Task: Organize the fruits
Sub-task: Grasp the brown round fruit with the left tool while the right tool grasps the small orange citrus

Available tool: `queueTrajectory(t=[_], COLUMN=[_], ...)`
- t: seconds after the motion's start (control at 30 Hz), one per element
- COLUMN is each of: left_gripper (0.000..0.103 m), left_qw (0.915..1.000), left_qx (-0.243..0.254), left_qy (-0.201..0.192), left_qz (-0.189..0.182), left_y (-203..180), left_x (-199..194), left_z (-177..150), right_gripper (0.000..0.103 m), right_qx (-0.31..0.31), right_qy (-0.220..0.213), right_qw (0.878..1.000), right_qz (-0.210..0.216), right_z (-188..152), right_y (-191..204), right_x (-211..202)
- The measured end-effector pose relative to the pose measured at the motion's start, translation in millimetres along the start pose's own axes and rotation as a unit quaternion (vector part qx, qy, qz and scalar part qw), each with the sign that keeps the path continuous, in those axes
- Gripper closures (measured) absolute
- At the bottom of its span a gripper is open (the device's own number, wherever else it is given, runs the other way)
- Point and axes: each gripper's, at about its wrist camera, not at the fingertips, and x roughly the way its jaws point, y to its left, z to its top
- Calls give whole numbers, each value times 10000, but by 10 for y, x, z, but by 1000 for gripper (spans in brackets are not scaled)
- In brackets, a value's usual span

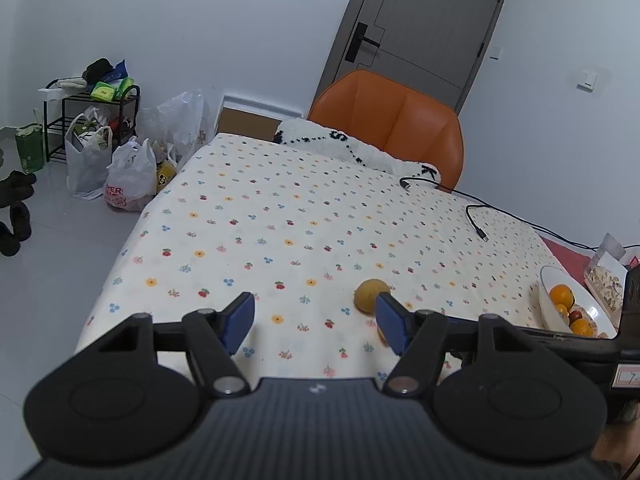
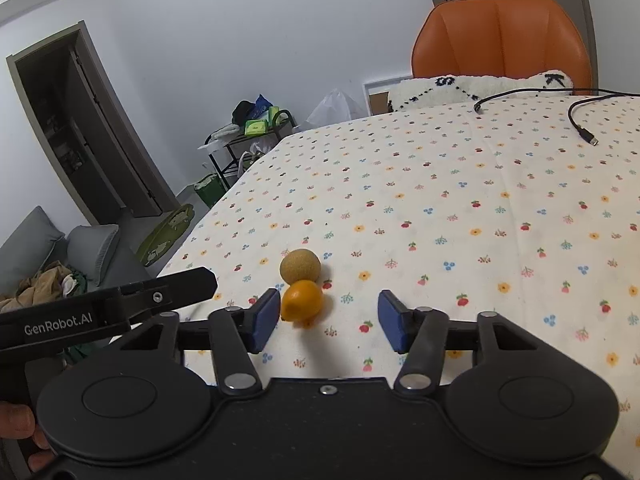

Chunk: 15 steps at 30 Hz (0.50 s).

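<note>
Right hand-held gripper (image 2: pixel 328 322) sitting nearer: orange (image 2: pixel 302 301) lying lower centre, touching its left pad (jaws apart, nothing clamped).

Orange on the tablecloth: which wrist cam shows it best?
Right wrist. The orange sits whole and unblocked beside the tan fruit. In the left wrist view only a sliver shows behind a blue pad.

Black tongs (image 2: pixel 328 322), blue pads (image 2: pixel 266 318), white "GenRobot.AI" marking.
</note>
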Motion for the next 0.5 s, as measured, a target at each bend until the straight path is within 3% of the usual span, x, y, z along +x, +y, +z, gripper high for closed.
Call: queueTrajectory(t=[0.37, 0.5], left_gripper=[38, 38], left_qw=[10000, 10000], left_qx=[-27, -7], left_qy=[-24, -10], left_qz=[58, 63], left_y=[44, 42], left_x=[35, 57], left_z=[43, 57], right_gripper=[61, 81], right_qx=[-44, -104], right_qy=[80, 170], right_qw=[9996, 9992], right_qz=[250, 342], right_z=[41, 40], right_y=[79, 104], right_x=[90, 145])
